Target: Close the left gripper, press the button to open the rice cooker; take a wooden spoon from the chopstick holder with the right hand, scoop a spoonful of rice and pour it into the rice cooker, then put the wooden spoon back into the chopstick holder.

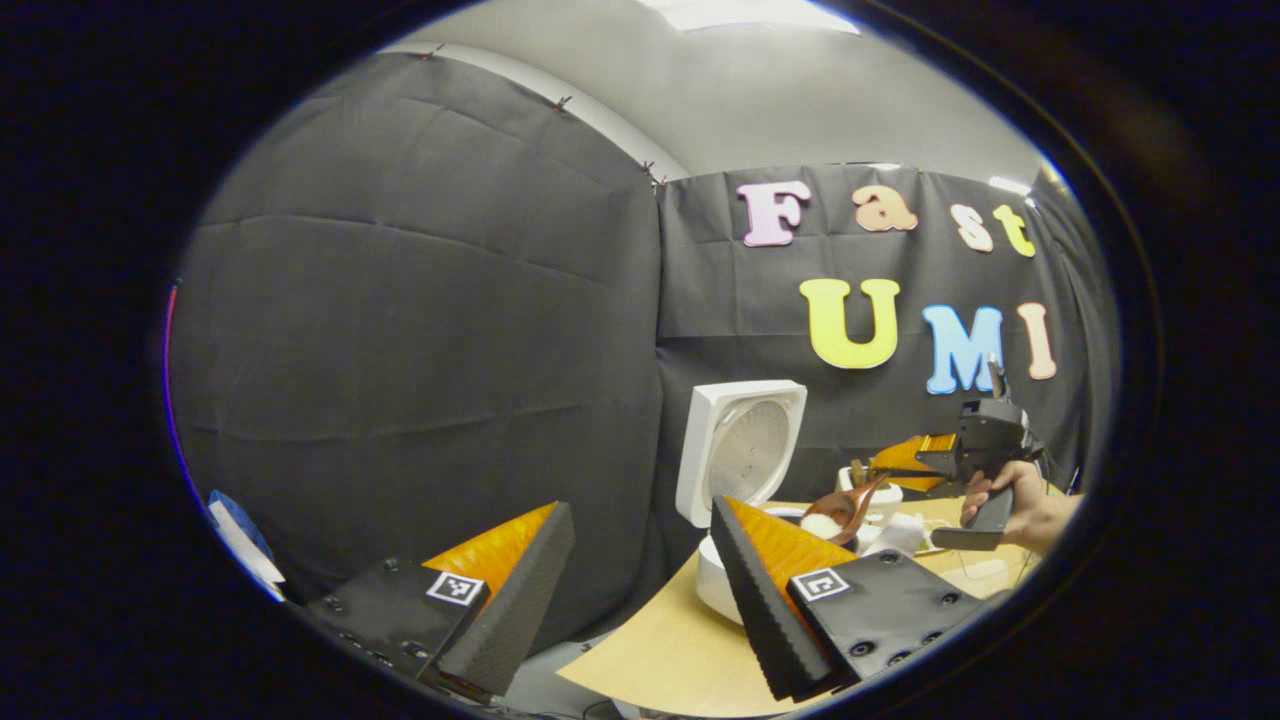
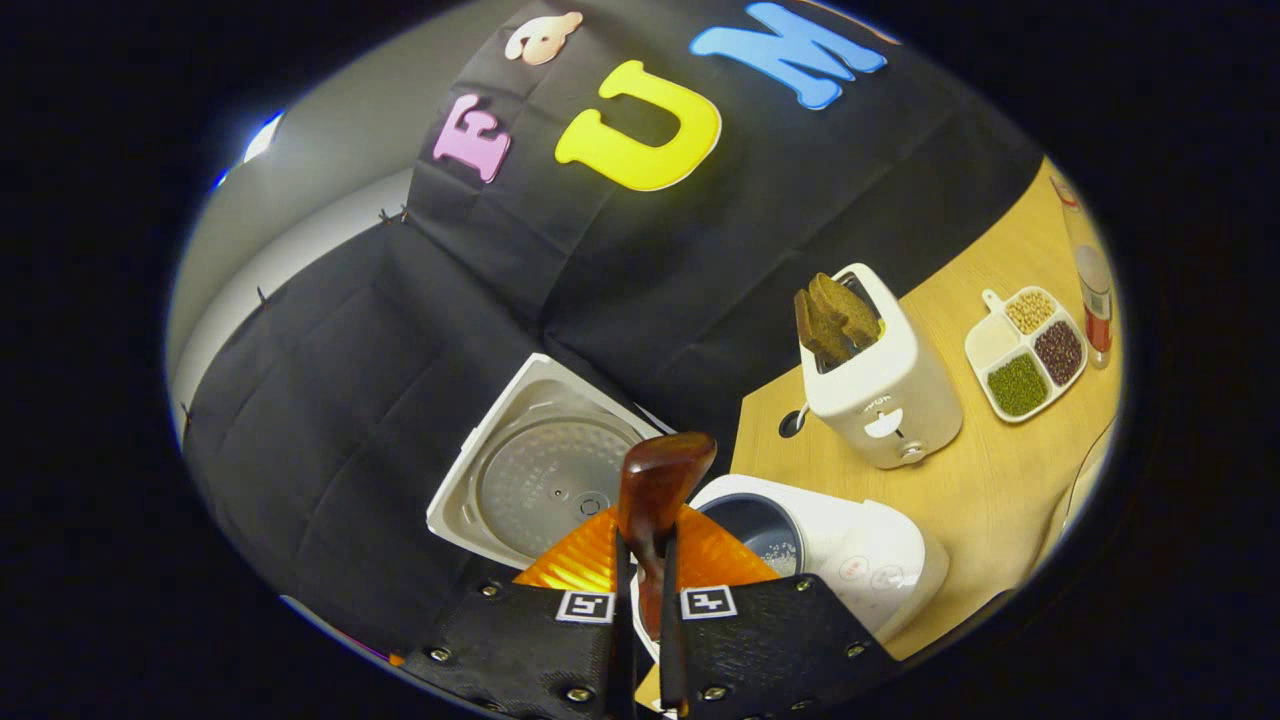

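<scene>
just ahead of the right gripper (image 2: 641, 600), past its fingertips, sits the rice cooker (image 2: 850, 560) with its lid (image 2: 545, 475) swung up and the dark inner pot (image 2: 755, 530) exposed. the fingers are nearly together, pinching the handle of the wooden spoon (image 2: 655, 490), and the bowl end pokes out in front, right over the pot rim. in the left gripper view you can see that same spoon (image 1: 845, 510) with a white heap of rice (image 1: 822, 525) on it, held out by the far gripper and a hand (image 1: 1020, 505).

the left gripper (image 1: 640, 590) hangs back with its jaws wide apart and nothing between them, the cooker a bit ahead of its right finger.

my take: the spoon is light and stiff, so grip force isn't the worry. smooth varnished wood between two flat pads can twist though, and loose rice slides off the second the bowl tips. holding the handle mid-shaft like this looks sensible, gives enough lever to roll it for the pour. looks like the dumping step is about due, with the return to the chopstick holder left to do.

beside the cooker there's a toaster (image 2: 880, 400) with bread in it and a divided dish of beans (image 2: 1025, 355).
</scene>
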Demonstrator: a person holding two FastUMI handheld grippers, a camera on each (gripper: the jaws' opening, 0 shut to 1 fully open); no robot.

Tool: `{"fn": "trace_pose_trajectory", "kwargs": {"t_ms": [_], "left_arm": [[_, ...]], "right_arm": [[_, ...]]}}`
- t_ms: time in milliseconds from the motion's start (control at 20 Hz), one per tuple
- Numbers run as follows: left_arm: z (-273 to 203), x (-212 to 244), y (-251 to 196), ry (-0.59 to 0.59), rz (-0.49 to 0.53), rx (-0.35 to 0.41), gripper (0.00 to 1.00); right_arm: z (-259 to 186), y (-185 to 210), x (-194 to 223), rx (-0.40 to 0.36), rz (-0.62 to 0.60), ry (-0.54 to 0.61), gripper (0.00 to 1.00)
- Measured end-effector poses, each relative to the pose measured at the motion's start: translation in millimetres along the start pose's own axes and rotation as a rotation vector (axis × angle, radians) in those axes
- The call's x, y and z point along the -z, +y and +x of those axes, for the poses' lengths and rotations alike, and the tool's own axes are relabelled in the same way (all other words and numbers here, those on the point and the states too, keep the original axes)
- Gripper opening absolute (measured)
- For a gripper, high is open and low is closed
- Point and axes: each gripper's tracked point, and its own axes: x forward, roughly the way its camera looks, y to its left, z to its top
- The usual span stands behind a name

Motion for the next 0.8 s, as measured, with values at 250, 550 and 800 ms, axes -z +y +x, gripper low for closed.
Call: {"fn": "trace_pose_trajectory", "kwargs": {"t_ms": [250,550,800], "left_arm": [[-5,5,6,0.022,0.001,-0.017,0.96],[-6,6,5,0.023,-0.008,-0.020,0.96],[-5,7,4,0.022,-0.020,-0.023,0.98]], "right_arm": [[20,11,12,0.013,-0.165,0.026,0.10],[28,20,22,0.048,-0.480,0.034,0.10],[30,25,27,0.067,-0.722,0.048,0.10]]}}
